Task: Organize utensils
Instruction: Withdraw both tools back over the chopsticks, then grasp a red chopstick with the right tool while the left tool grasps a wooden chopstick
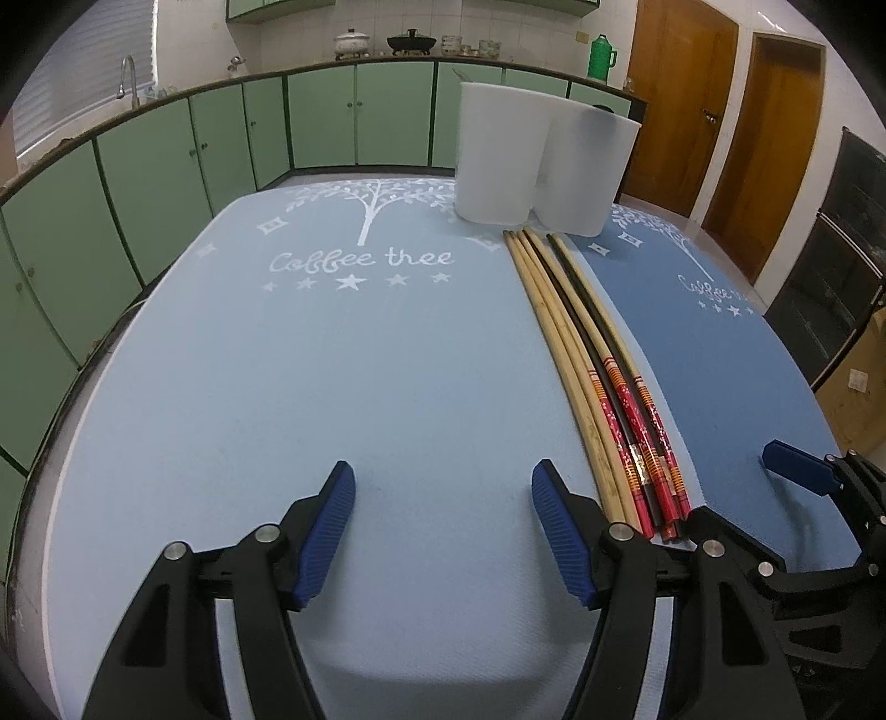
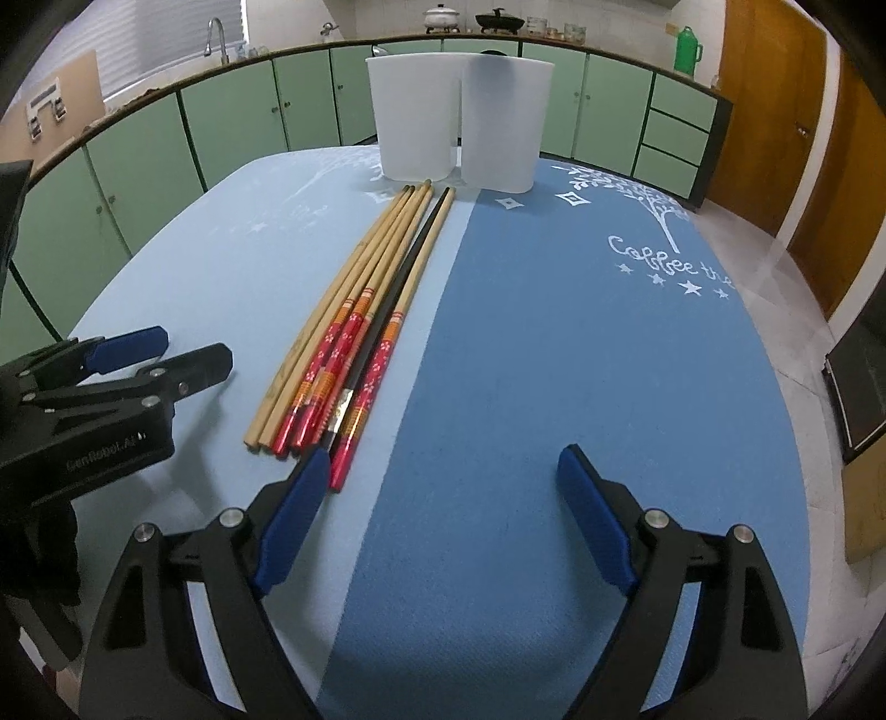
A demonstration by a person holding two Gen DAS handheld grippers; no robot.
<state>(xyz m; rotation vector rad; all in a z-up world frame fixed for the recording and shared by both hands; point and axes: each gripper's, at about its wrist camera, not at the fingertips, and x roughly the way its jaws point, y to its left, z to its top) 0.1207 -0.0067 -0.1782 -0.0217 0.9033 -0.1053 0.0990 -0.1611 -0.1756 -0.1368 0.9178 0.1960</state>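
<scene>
Several long chopsticks (image 1: pixel 598 376) lie bunched along the seam between a light blue mat (image 1: pixel 332 360) and a darker blue mat (image 2: pixel 554 332). Some are plain wood, some have red patterned handles, and one is black. Their handle ends point toward me. In the right wrist view the chopsticks (image 2: pixel 360 327) end just ahead of my right gripper's left finger. Two white tubs (image 1: pixel 498 155) (image 2: pixel 504 122) stand side by side at the bundle's far end. My left gripper (image 1: pixel 443 482) is open over the light mat, left of the bundle. My right gripper (image 2: pixel 443 459) is open over the dark mat, holding nothing.
My left gripper (image 2: pixel 196 346) also shows at the left of the right wrist view. Green cabinets (image 1: pixel 321 116) curve behind the table under a counter with pots (image 1: pixel 410 41) and a green flask (image 1: pixel 601 55). Wooden doors (image 1: pixel 681 99) stand at the right.
</scene>
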